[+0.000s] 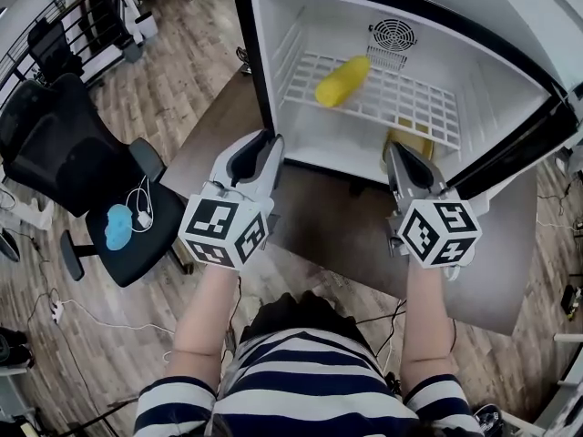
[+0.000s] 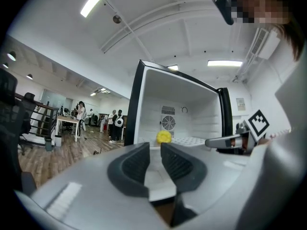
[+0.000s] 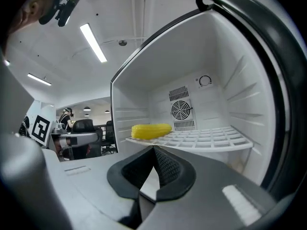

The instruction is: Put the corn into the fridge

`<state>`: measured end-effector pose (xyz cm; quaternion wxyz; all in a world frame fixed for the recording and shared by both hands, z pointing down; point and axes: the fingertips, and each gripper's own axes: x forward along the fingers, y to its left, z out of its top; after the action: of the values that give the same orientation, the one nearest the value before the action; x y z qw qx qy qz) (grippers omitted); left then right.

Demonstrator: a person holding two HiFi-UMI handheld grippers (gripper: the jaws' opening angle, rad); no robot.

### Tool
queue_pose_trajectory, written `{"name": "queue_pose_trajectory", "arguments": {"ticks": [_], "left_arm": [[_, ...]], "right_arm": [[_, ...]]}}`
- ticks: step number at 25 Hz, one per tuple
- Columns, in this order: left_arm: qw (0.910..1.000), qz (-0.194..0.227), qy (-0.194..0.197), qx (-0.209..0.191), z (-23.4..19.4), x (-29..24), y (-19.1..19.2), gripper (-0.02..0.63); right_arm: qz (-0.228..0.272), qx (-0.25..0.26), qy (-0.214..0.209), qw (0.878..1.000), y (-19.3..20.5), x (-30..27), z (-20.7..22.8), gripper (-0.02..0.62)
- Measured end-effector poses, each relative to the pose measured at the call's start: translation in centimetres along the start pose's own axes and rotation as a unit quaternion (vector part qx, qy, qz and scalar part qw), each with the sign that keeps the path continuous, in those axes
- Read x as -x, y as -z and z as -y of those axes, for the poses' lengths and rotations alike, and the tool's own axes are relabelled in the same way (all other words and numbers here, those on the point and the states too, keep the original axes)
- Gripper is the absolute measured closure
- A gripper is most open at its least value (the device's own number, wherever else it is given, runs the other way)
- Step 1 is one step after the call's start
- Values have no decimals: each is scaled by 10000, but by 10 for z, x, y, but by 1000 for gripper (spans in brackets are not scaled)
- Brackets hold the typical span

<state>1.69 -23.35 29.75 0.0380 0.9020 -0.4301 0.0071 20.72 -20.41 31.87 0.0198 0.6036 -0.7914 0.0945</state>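
The small white fridge [image 1: 273, 44] stands open on a brown table [image 1: 346, 235], and the corn [image 1: 342, 81] lies on its side on the left part of the white wire shelf [image 1: 414, 103] inside. Below the shelf, a yellowish thing [image 1: 414, 140] I cannot identify sits on the fridge floor, half hidden. Both tongs hang in front of the opening, empty: the left gripper [image 1: 270, 140] with a narrow gap between its jaws, the right gripper [image 1: 393, 149] with its tips together.
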Motion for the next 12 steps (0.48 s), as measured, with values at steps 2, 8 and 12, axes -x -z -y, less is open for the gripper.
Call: {"name": "queue_pose_trajectory", "arguments": {"ticks": [2, 8, 12], "left_arm": [[10000, -1, -71, 25, -1, 4, 2, 606], [9993, 21, -335, 161, -4, 17, 9, 606], [9983, -103, -498, 274, -6, 24, 22, 606]], "right_arm": [[-10, -41, 53, 10000, 4, 7, 3, 604], [-27, -115, 138, 9998, 13, 24, 6, 604], [-88, -108, 103, 9998, 22, 29, 5, 604]]}}
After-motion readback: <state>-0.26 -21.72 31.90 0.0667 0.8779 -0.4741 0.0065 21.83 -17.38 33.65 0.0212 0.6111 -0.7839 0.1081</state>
